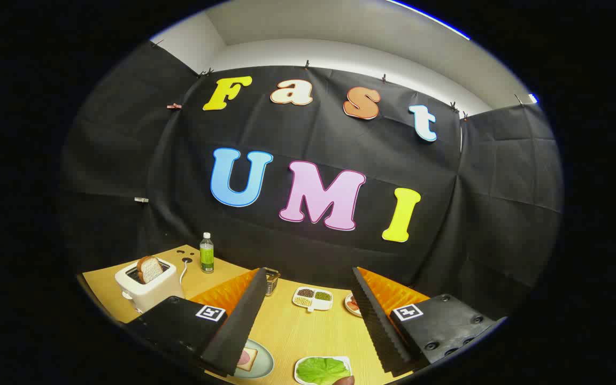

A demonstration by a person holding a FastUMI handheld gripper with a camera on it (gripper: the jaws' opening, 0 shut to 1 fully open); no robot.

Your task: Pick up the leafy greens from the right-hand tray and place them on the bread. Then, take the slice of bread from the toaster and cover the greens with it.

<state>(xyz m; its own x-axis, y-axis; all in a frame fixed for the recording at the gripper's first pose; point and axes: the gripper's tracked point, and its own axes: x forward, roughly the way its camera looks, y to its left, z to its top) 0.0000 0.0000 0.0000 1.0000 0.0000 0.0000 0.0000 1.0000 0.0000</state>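
Wooden table (286, 326) between gripper's (308, 326) wide-spread fingers, greens (322, 370) below.

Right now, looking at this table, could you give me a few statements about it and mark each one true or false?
1. A slice of bread stands in the toaster. True.
2. The tool is clamped on the leafy greens. False: its fingers are spread open, with nothing held; the greens lie on their tray between them.
3. A bottle stands beyond the toaster. True.
4. The bread on the plate is already covered with greens. False: it carries only a pink slice.
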